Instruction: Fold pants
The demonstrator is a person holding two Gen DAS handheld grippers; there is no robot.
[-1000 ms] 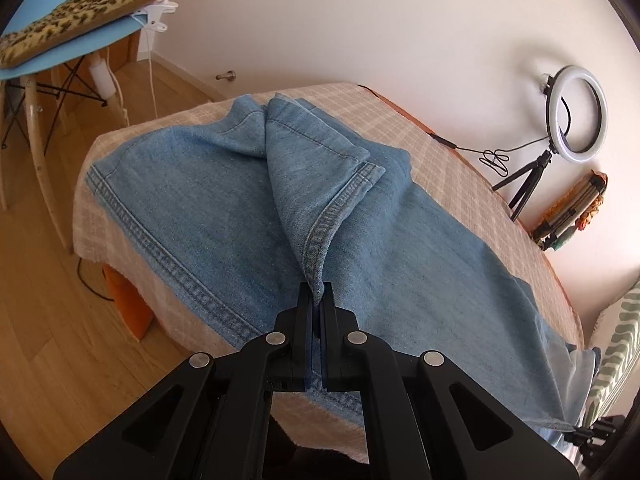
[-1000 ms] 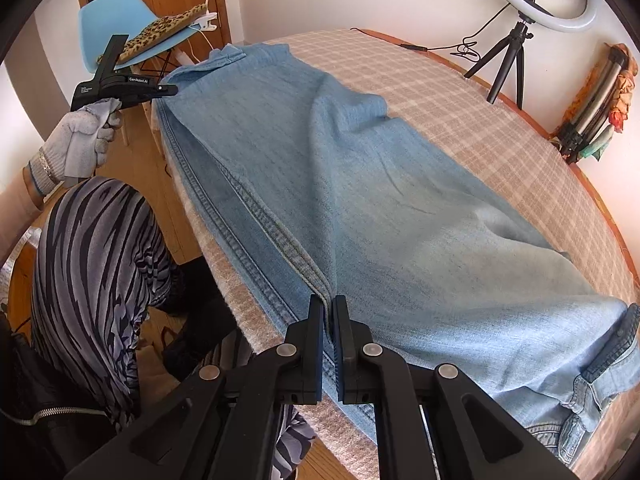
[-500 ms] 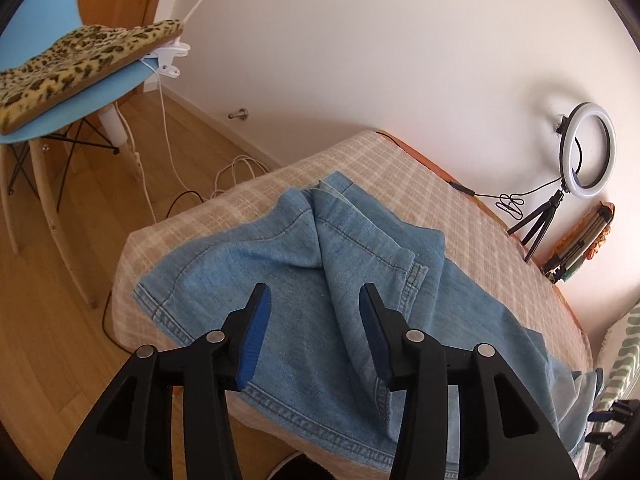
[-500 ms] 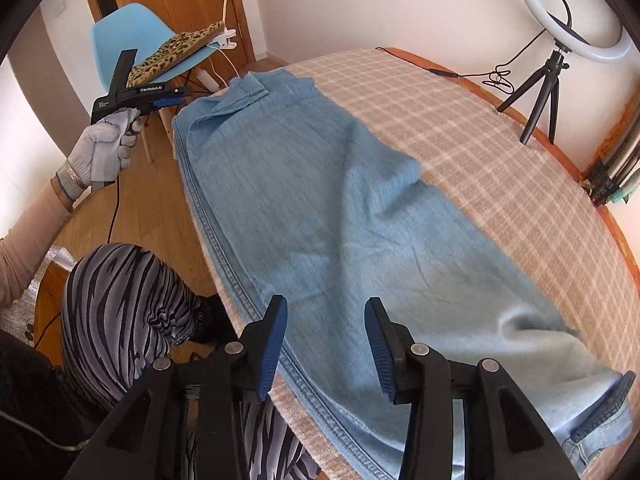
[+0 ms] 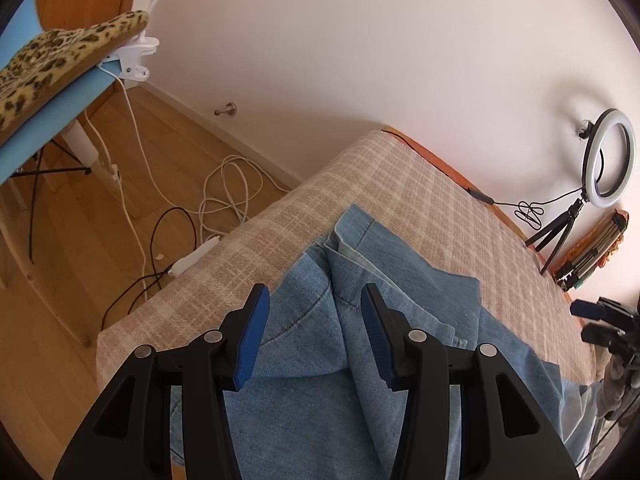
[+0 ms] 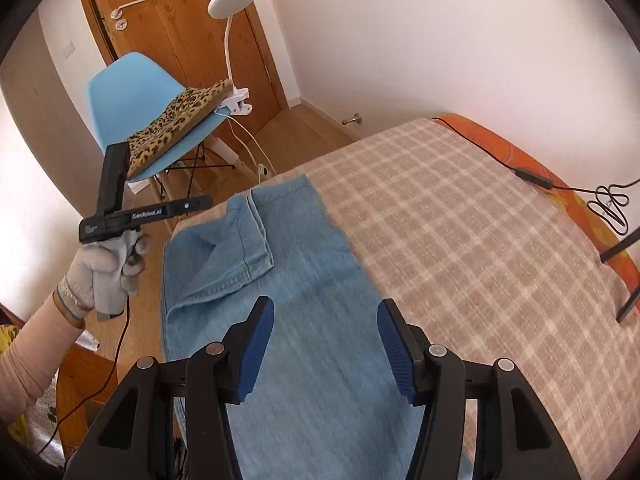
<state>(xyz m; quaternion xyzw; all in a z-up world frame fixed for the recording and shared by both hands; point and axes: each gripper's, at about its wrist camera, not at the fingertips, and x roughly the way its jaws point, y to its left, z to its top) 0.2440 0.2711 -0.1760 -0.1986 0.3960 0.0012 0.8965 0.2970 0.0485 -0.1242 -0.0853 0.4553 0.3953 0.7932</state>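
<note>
Your left gripper (image 5: 314, 336) hangs half open and empty, your right gripper (image 6: 326, 350) is opening, also empty; the pants (image 6: 304, 280) lie released on the bed (image 6: 460, 248), ready for regrasping.

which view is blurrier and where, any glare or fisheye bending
Right wrist view: motion smear streaks the jeans and plaid cover near the gripper, while the chair is sharper. Left wrist view: crisp, denim stitching readable on the jeans. Both: dark corner vignette, walls bowed; the ring light glows without flare.
</note>
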